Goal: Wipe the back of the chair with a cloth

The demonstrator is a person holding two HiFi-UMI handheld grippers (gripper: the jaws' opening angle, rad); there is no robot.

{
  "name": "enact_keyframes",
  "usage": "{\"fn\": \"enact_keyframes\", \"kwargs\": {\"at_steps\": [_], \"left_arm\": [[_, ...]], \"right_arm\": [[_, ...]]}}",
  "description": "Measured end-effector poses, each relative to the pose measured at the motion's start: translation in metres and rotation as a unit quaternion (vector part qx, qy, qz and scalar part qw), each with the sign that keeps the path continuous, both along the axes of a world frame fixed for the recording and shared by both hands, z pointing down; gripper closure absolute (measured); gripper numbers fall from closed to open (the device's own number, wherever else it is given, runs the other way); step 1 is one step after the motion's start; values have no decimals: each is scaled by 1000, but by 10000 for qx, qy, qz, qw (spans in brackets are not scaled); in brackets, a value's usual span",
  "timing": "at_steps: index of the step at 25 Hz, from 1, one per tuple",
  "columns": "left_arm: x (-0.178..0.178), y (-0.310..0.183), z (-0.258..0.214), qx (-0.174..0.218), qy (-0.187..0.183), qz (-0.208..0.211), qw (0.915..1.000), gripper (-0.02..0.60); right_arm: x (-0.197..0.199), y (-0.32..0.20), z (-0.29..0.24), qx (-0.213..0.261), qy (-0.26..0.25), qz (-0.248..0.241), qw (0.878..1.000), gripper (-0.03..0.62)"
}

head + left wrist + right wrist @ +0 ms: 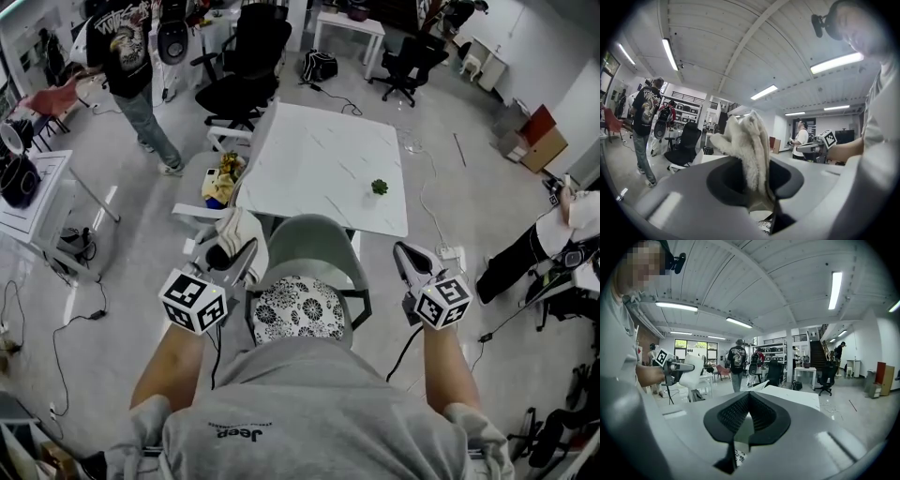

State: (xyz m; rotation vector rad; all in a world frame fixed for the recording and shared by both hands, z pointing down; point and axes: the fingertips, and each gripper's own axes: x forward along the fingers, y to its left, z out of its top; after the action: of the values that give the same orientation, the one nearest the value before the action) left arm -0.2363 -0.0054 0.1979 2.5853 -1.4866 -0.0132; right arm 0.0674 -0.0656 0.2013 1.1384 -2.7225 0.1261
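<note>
Left tool pinches cloth beside chair back; right tool pressed together.

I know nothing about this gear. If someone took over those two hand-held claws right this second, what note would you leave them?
Left gripper: shut on the cloth, held up by the left edge of the chair back. Whether the cloth touches the chair cannot be told.
Right gripper: shut, holding nothing, off the right side of the chair.
Chair: directly below you, facing the white table.
Done: the cloth is in hand at the chair.
Left: probably the whole wipe. Bring the cloth onto the chair back and sweep across it.
</note>
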Motion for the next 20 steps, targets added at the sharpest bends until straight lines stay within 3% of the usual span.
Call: {"fn": "enact_keyframes", "kwargs": {"at_steps": [20], "left_arm": [[5,-8,4,-20,-110,97,9999,434]], "right_arm": [[6,-9,7,9,18,115,9999,594]]}}
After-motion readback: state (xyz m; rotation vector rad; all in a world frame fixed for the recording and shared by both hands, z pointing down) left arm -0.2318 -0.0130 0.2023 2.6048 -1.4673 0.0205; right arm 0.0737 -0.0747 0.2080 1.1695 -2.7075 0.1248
